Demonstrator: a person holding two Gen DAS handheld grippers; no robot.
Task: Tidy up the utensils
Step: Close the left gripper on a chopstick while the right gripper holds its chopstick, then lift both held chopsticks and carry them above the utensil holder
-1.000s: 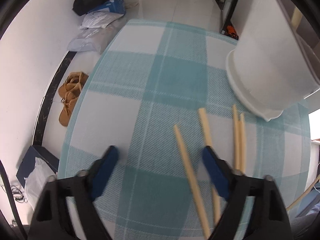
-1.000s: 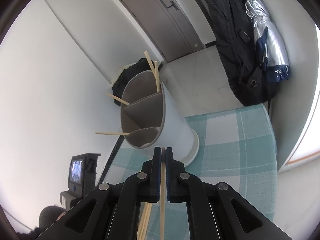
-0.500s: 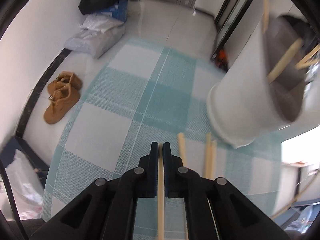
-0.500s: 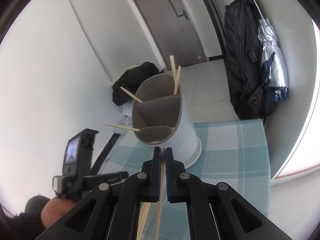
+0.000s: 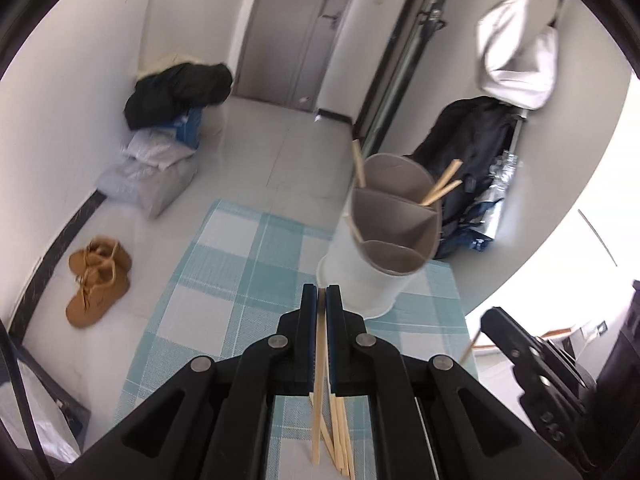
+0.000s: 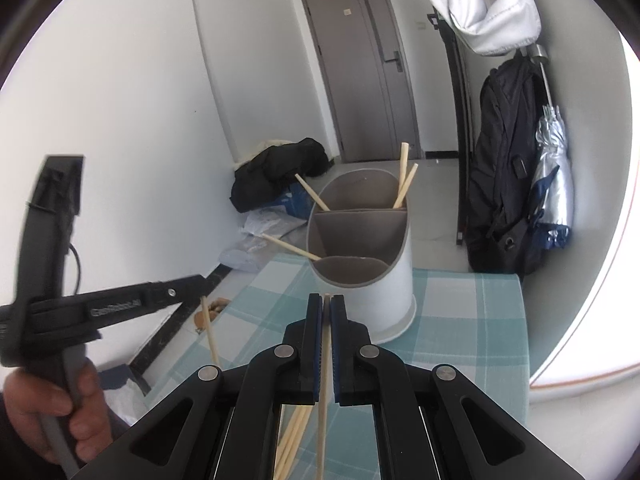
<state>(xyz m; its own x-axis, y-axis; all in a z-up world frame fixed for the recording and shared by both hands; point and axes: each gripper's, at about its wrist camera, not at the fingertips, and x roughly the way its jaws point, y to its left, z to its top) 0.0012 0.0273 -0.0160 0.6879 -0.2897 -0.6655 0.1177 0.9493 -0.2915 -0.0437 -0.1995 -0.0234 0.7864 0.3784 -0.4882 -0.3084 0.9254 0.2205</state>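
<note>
L claw (image 5: 321, 294) clenched on one thin pale wooden chopstick (image 5: 318, 392); R claw (image 6: 327, 304) likewise clamped on another single wooden chopstick (image 6: 323, 400). Loose wooden chopsticks (image 5: 340, 436) lie on the teal-and-white checked worktop (image 5: 224, 300) under both claws. Just ahead of each claw stands the white cylindrical utensil holder w/ grey divided interior (image 6: 360, 248), several sticks already inside.

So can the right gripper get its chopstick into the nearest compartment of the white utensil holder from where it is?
Probably yes: the right gripper faces the white utensil holder directly, with nothing between them. Its wooden chopstick is clamped in the jaws.
</note>
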